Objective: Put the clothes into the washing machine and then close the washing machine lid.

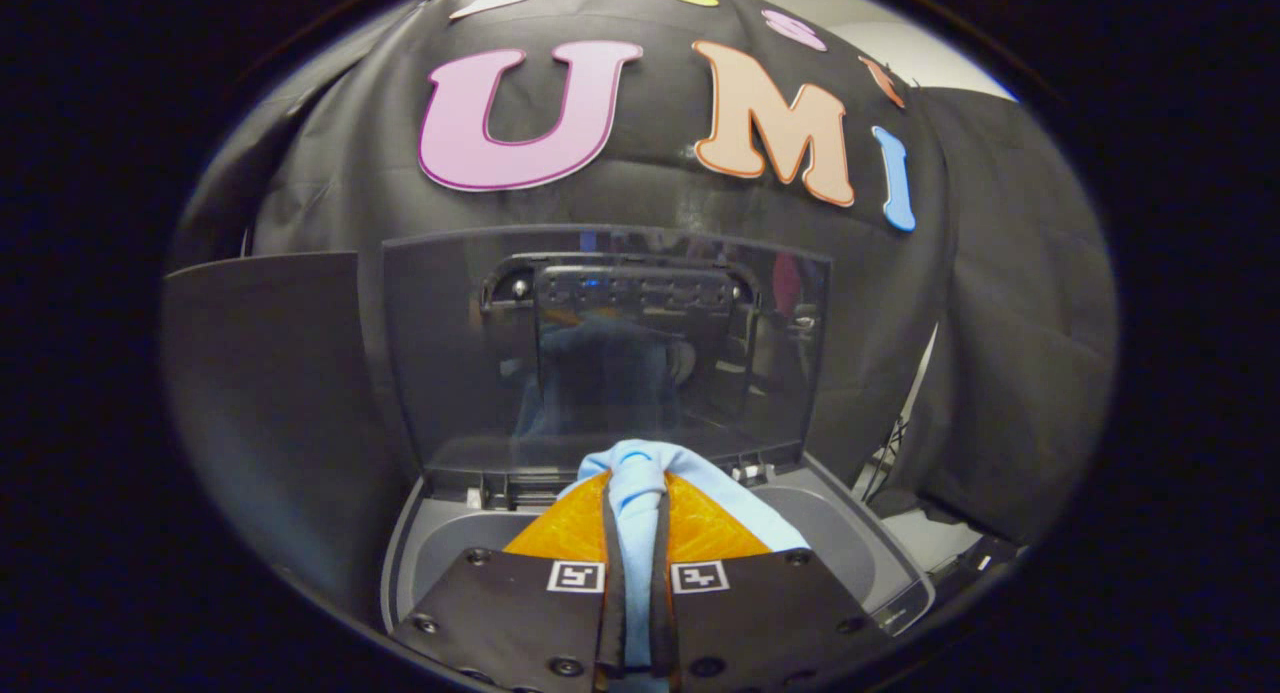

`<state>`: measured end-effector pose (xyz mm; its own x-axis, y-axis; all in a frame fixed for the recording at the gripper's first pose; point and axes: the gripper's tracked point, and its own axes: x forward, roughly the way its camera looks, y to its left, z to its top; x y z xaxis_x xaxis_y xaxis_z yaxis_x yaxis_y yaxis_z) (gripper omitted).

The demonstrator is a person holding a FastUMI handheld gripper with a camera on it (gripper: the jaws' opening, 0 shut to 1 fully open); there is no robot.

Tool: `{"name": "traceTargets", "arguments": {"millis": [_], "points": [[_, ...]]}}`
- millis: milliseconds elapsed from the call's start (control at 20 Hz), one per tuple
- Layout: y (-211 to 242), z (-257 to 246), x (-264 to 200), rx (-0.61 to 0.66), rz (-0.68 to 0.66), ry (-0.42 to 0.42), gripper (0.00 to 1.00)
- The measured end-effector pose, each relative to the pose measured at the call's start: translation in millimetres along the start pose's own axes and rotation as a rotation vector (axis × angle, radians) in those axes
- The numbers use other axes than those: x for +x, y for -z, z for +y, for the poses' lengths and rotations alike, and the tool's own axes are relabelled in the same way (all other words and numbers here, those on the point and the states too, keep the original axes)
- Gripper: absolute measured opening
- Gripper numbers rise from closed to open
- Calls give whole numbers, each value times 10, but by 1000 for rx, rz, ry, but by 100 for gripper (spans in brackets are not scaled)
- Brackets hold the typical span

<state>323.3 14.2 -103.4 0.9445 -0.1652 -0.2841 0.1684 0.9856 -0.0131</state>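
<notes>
Gripper [636, 533] pinching a light blue cloth [640, 493] at bottom centre of the frame, held over the open washing machine [860, 543], lid [600, 343] upright behind. Best lowered well inside the tub before spreading the fingers, keeping trailing fabric off the rim so the lid shuts clean.

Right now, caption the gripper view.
Gripper shut on light blue cloth above open washing machine, lid raised.

One grey top-loading washing machine [860, 543] stands here, with one dark translucent lid [600, 353] raised upright behind its opening. Above that opening, one gripper [636, 533] has its two fingers clamped on one light-blue cloth garment [640, 473].
</notes>
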Motion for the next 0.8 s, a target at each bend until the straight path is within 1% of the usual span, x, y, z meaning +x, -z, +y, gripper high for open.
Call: {"name": "traceTargets", "arguments": {"millis": [100,150,200,250,350,450,600,800], "points": [[69,18,39,11,6,-14,37],[76,48,48,21,9,-35,46],[43,88,27,36,0,-58,55],[-11,83,18,45,-12,-63,64],[-91,-29,-36,48,-44,-22,82],[-164,19,-35,58,-76,-39,100],[-203,52,-70,65,-72,-64,99],[-433,45,-198,51,-125,-49,99]]}}
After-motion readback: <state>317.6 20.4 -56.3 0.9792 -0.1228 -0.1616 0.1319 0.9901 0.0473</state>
